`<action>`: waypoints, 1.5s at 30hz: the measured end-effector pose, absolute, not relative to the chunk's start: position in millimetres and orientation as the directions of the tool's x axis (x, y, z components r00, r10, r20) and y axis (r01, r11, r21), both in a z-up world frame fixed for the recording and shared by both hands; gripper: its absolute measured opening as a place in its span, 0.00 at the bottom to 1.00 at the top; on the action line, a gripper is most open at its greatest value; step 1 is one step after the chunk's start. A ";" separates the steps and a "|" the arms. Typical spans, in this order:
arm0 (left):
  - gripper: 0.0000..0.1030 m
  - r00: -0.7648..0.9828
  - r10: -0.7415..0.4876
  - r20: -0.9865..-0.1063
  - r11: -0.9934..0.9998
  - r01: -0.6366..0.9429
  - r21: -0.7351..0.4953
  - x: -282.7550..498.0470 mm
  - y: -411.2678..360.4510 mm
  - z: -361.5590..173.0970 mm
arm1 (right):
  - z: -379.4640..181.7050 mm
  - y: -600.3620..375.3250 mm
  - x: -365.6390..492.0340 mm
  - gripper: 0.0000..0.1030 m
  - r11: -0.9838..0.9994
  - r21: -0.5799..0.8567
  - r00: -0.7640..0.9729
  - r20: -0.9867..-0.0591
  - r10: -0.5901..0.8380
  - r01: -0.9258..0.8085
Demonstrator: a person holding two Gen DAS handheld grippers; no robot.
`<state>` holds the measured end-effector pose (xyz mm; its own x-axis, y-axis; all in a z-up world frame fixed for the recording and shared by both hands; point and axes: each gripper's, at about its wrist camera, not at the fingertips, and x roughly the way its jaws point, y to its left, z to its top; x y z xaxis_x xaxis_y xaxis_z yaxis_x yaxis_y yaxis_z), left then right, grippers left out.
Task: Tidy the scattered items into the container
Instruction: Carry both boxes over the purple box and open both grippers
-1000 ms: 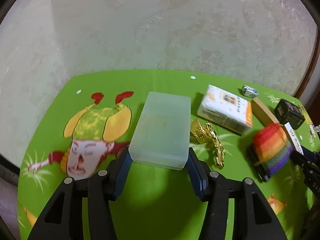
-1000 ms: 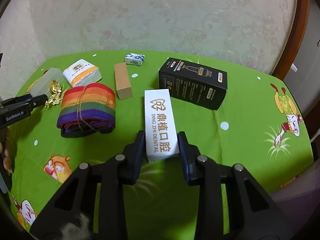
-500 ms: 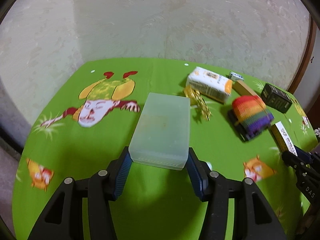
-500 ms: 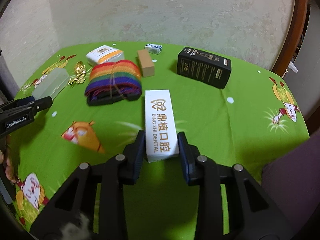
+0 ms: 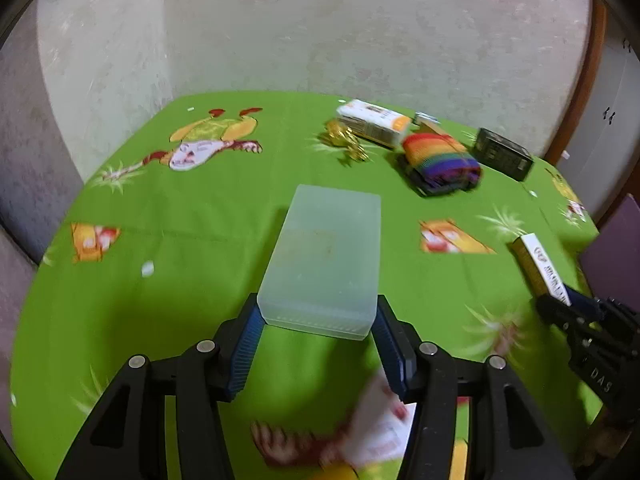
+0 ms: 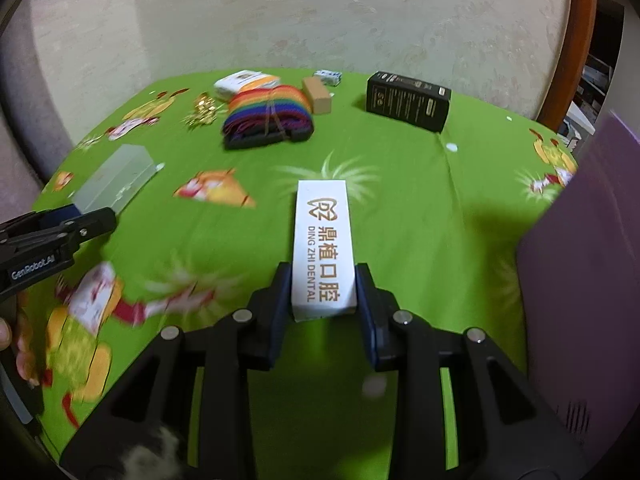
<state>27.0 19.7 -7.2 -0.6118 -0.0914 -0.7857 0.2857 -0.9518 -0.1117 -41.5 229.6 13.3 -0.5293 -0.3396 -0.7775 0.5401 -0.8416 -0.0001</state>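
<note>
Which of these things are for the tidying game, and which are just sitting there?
For the tidying:
- clear box, held in the left gripper
- white dental box, held in the right gripper
- rainbow band
- black box
- orange-white packet
- gold trinket
- tan block
- small blue-white packet

Just there:
- green cloth
- purple thing

Green cartoon-print tablecloth [image 6: 400,184]; pale patterned wall [image 6: 320,12] behind; brown wooden frame [image 6: 576,40] at right.
</note>
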 end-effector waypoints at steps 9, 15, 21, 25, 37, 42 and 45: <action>0.52 -0.651 -0.015 -0.759 -0.953 0.239 -0.187 43.3 56.7 12.2 | 48.7 275.1 -2.5 0.33 -0.830 0.071 -0.531 -0.737 -0.417 0.554; 0.52 -0.696 0.035 -0.717 -0.953 0.194 -0.234 43.4 79.1 38.0 | 87.8 308.6 10.3 0.33 -0.837 0.104 -0.578 -0.678 -0.455 0.538; 0.51 -0.729 0.079 -0.680 -0.949 0.153 -0.275 44.6 102.2 58.6 | 123.3 335.4 23.4 0.33 -0.827 0.150 -0.598 -0.623 -0.504 0.541; 0.51 -0.757 0.093 -0.647 -0.955 0.116 -0.273 45.4 119.5 74.7 | 139.9 353.8 27.4 0.33 -0.842 0.149 -0.636 -0.591 -0.497 0.519; 0.51 -0.873 0.357 -0.331 -0.925 -0.282 -0.255 61.4 226.4 158.0 | 163.2 429.4 15.3 0.33 -0.930 0.105 -0.755 -0.555 -0.348 0.351; 0.51 -0.801 0.521 -0.296 -0.848 -0.446 -0.286 58.5 265.6 164.8 | 162.5 467.2 5.4 0.33 -0.966 0.087 -0.791 -0.558 -0.251 0.245; 0.51 -0.755 0.581 -0.304 -0.811 -0.510 -0.286 55.1 288.0 161.7 | 158.8 484.2 0.0 0.33 -0.976 0.083 -0.796 -0.567 -0.214 0.203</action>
<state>55.1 288.0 161.7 -0.7548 0.5813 -0.3039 -0.5096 -0.8114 -0.2863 0.0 484.2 158.8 -0.7957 -0.2141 -0.5666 0.2032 -0.9756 0.0832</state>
